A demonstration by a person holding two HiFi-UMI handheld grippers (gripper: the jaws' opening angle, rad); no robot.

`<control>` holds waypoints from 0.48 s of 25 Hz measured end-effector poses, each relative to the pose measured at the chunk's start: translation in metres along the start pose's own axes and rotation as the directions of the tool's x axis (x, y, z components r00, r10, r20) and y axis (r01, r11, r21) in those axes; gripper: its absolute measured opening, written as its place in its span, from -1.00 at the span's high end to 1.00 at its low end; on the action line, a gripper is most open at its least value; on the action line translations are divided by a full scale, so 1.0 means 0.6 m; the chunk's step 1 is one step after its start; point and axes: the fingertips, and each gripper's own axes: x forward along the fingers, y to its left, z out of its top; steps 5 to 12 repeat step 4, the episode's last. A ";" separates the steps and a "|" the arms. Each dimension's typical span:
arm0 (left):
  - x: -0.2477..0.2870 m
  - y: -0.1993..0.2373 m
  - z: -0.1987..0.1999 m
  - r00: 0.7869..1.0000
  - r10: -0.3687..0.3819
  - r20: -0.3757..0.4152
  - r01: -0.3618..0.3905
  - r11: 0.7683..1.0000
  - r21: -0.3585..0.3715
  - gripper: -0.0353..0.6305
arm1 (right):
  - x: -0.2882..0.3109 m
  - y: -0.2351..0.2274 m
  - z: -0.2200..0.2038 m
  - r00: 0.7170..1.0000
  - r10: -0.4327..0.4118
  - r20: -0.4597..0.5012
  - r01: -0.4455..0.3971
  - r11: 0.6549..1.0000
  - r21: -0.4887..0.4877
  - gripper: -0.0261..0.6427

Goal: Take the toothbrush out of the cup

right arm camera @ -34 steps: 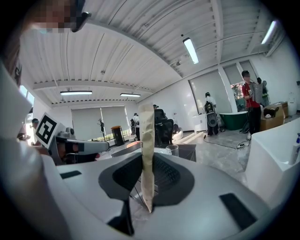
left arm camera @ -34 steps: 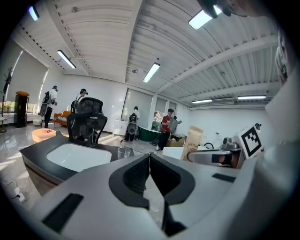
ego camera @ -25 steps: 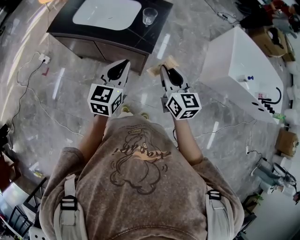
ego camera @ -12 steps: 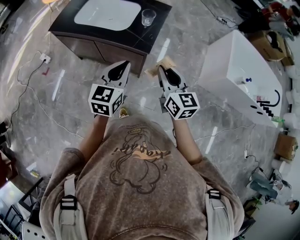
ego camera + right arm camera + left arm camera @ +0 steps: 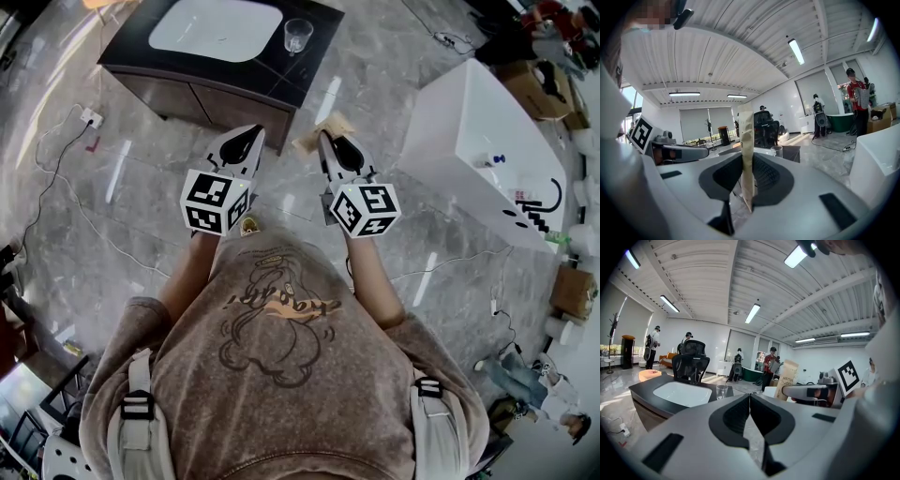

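The right gripper (image 5: 325, 141) pinches a flat brown paper toothbrush pack (image 5: 746, 150), which stands upright between its jaws and rises above them. The left gripper (image 5: 749, 397) is pressed together with nothing between its jaws. Both are held side by side, nearly level, in front of the person's chest and over the grey floor (image 5: 131, 216). The clear glass cup (image 5: 299, 33) stands at 12 o'clock from the grippers, well apart from them, on the dark bench (image 5: 309, 70), just at 3 o'clock of the white basin (image 5: 216, 26).
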 end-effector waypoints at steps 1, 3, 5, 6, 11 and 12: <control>0.000 0.002 -0.001 1.000 -0.001 -0.002 0.001 1.000 -0.001 0.84 | 0.002 -0.001 -0.001 1.000 -0.003 0.000 0.003 1.000 0.001 0.68; 0.002 0.005 -0.003 1.000 -0.006 -0.003 0.006 1.000 -0.002 0.84 | 0.007 -0.003 -0.002 1.000 -0.009 -0.001 0.009 1.000 0.001 0.68; 0.002 0.006 -0.004 1.000 -0.009 -0.004 0.009 1.000 -0.002 0.84 | 0.010 -0.003 -0.002 1.000 -0.012 0.000 0.012 1.000 0.001 0.68; 0.002 0.006 -0.004 1.000 -0.009 -0.004 0.009 1.000 -0.002 0.84 | 0.010 -0.003 -0.002 1.000 -0.012 0.000 0.012 1.000 0.001 0.68; 0.002 0.006 -0.004 1.000 -0.009 -0.004 0.009 1.000 -0.002 0.84 | 0.010 -0.003 -0.002 1.000 -0.012 0.000 0.012 1.000 0.001 0.68; 0.002 0.006 -0.004 1.000 -0.009 -0.004 0.009 1.000 -0.002 0.84 | 0.010 -0.003 -0.002 1.000 -0.012 0.000 0.012 1.000 0.001 0.68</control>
